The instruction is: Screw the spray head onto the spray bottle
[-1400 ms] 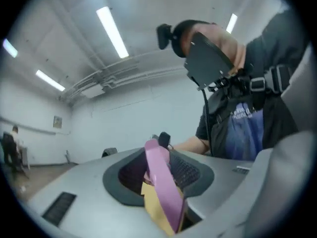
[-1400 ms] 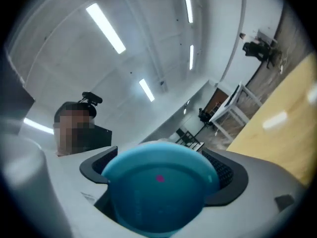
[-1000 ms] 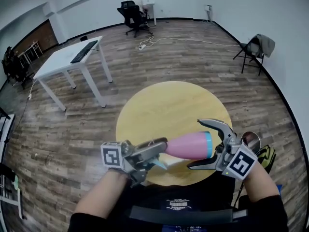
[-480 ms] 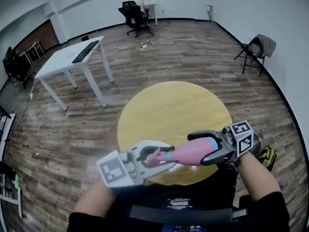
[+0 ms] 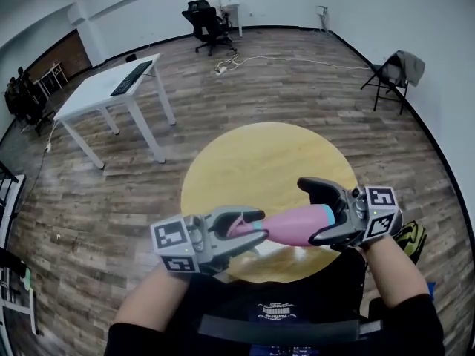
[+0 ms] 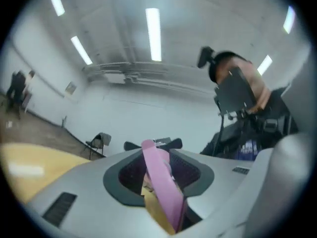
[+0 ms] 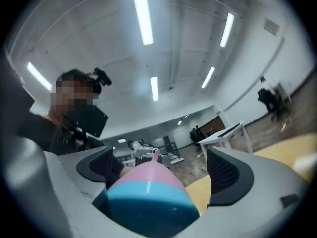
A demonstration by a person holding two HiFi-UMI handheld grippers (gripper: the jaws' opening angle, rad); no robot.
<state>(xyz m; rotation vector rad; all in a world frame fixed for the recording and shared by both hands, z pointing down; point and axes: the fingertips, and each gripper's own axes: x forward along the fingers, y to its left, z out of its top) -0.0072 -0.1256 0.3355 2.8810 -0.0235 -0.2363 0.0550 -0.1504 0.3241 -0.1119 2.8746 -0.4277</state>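
A pink spray bottle point(image 5: 293, 226) with a blue base band lies level in the air over the near edge of the round yellow table point(image 5: 252, 154). Its spray head point(image 5: 241, 227), with a teal collar and pink trigger point(image 6: 158, 177), points left. My left gripper point(image 5: 252, 227) is shut on the spray head. My right gripper point(image 5: 310, 212) surrounds the bottle's base point(image 7: 148, 192), and its jaws have just been opening. The base leans against one pad, while the other pad point(image 7: 225, 175) stands apart from it.
A white desk point(image 5: 111, 87) with a keyboard stands far left. A person sits on an office chair point(image 5: 204, 13) at the back wall. A folding chair point(image 5: 393, 76) stands at right, and a cable point(image 5: 245, 61) runs across the wooden floor.
Both grippers have rolled about their own axes and risen a little. The right jaws narrowed around the bottle's base, then spread wide again. The left gripper keeps hold of the spray head.
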